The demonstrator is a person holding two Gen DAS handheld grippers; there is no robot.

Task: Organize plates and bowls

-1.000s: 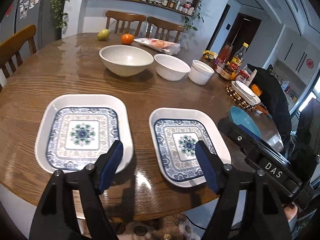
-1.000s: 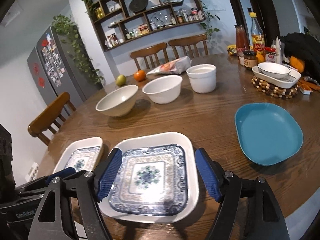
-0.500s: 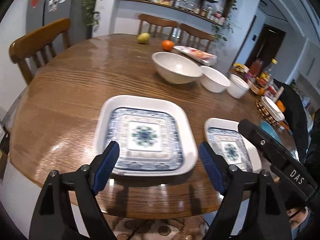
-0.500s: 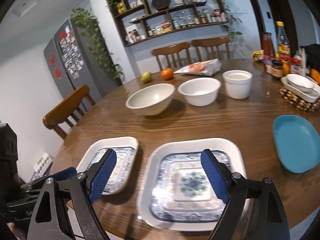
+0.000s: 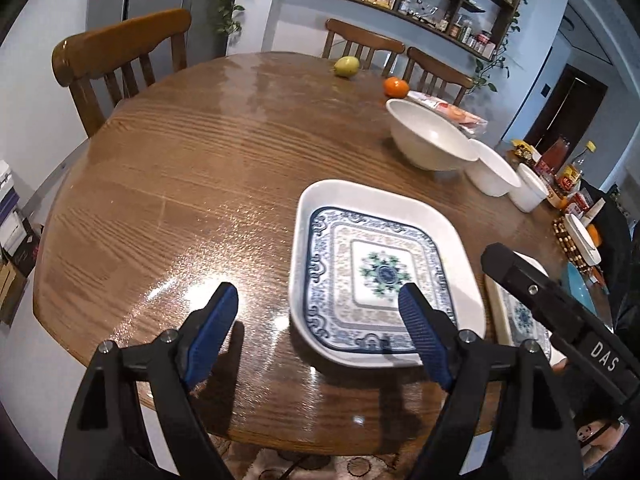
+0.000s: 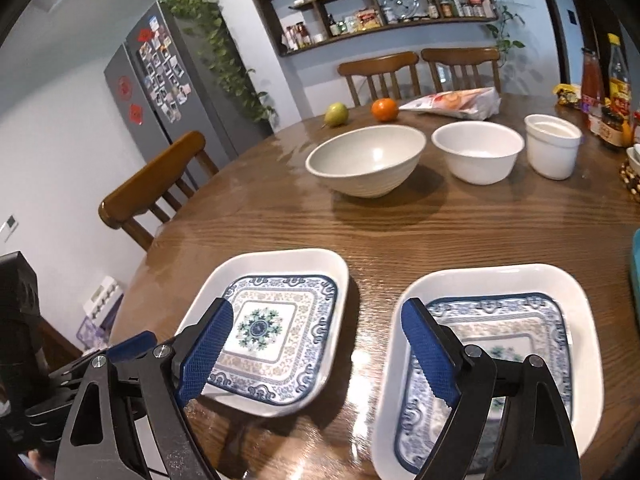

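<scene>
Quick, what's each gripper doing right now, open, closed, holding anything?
Left gripper: open, holding nothing.
Right gripper: open, holding nothing.

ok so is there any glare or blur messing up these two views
Left wrist view: bright glare on the glossy table near its front edge, fisheye bending the walls, the left patterned plate fairly sharp. Right wrist view: the right patterned plate is smeared by motion blur, the bowls behind stay crisp, and soft sheen lies between the plates.

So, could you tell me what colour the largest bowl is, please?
The largest bowl is off-white, almost beige; clearest in the right wrist view.
</scene>
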